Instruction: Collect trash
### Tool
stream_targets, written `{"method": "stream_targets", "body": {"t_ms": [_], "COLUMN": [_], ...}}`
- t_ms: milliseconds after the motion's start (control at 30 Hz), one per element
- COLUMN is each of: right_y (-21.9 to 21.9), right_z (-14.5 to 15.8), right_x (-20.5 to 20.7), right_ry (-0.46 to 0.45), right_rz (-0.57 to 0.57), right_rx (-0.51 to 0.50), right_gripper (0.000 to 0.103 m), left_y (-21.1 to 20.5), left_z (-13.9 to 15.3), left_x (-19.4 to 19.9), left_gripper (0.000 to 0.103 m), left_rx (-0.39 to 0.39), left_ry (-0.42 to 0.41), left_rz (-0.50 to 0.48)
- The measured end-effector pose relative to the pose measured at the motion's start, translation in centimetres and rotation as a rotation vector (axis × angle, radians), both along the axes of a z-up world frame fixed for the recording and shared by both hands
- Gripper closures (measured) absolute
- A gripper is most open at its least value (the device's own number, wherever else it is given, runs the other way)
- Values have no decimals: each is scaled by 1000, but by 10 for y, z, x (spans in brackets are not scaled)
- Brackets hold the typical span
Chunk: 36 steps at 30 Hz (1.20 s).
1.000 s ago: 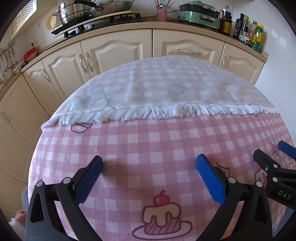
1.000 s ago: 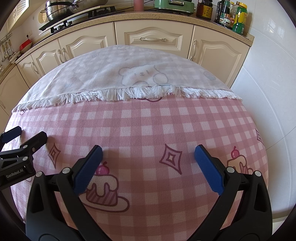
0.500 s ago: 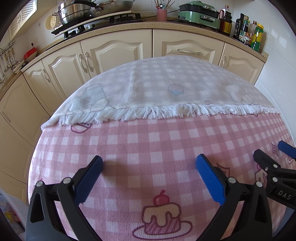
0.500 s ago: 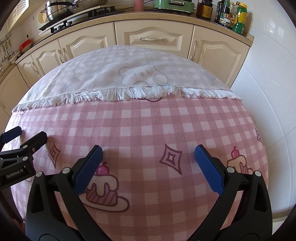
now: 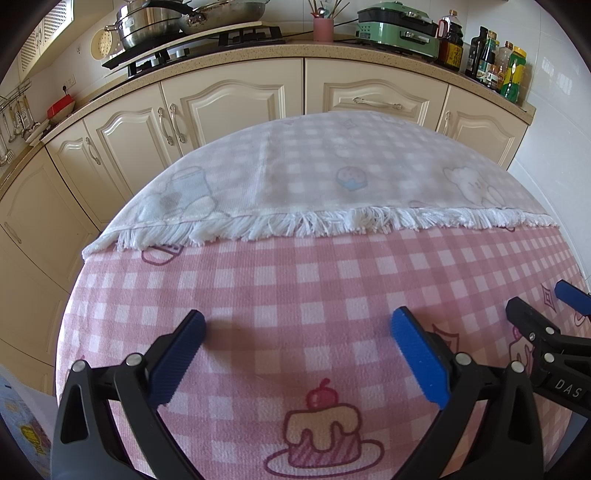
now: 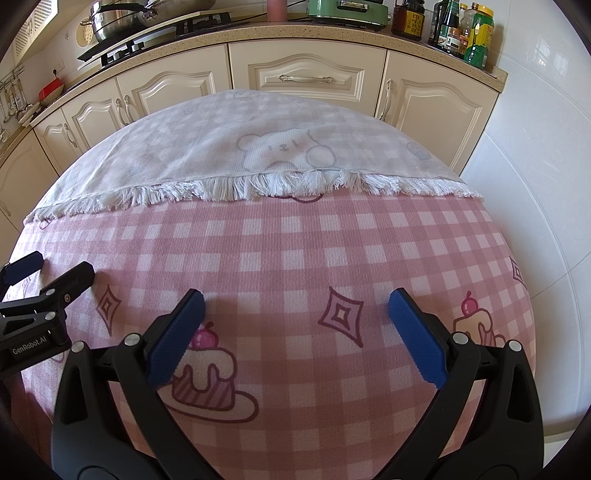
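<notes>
No trash visible in either wrist view, so direction, axis and nearer hand cannot be judged. Left gripper (image 5: pixel 298 334) and right gripper (image 6: pixel 295 314) hover side by side over the pink checked surface (image 5: pixel 332 266), fingers wide apart, empty. Fringed white cloth (image 6: pixel 258 155) ahead; cabinets (image 5: pixel 229 99) beyond. Nothing obstructs.

The tablecloth (image 5: pixel 295 280) was a soft, matt woven cloth in pink check, with a ribbed texture; its folded-back part showed a paler underside and a white thread fringe (image 5: pixel 332 225). The left gripper (image 5: pixel 298 350) had matt black plastic arms, bright metal rivets and ridged blue pads (image 5: pixel 419 362), as did the right gripper (image 6: pixel 295 338). The cabinet doors (image 6: pixel 306 74) looked smooth, satin cream; the countertop (image 5: pixel 258 50) speckled stone; the pot (image 5: pixel 147 26) shiny steel; the wall tiles (image 6: pixel 535 140) glossy white.
</notes>
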State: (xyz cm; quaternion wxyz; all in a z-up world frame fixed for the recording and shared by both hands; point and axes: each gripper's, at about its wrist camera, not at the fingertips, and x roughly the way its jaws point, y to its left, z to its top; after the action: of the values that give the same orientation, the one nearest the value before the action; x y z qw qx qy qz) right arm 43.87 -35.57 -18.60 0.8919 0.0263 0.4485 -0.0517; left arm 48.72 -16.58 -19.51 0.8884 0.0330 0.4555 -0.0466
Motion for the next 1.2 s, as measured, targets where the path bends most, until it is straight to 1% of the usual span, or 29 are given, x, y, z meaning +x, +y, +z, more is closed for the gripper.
{"method": "stream_targets", "body": {"t_ms": [1200], "right_y": [-1], "right_z": [0], "right_x": [1], "right_ry": [0], "right_rz": [0], "right_rx": [0], "right_gripper": [6], "left_y": [0], "left_z": [0], "left_x": [0], "left_gripper": [4], "left_rx": [-1], "left_ry": [0], "left_rz": [0]}}
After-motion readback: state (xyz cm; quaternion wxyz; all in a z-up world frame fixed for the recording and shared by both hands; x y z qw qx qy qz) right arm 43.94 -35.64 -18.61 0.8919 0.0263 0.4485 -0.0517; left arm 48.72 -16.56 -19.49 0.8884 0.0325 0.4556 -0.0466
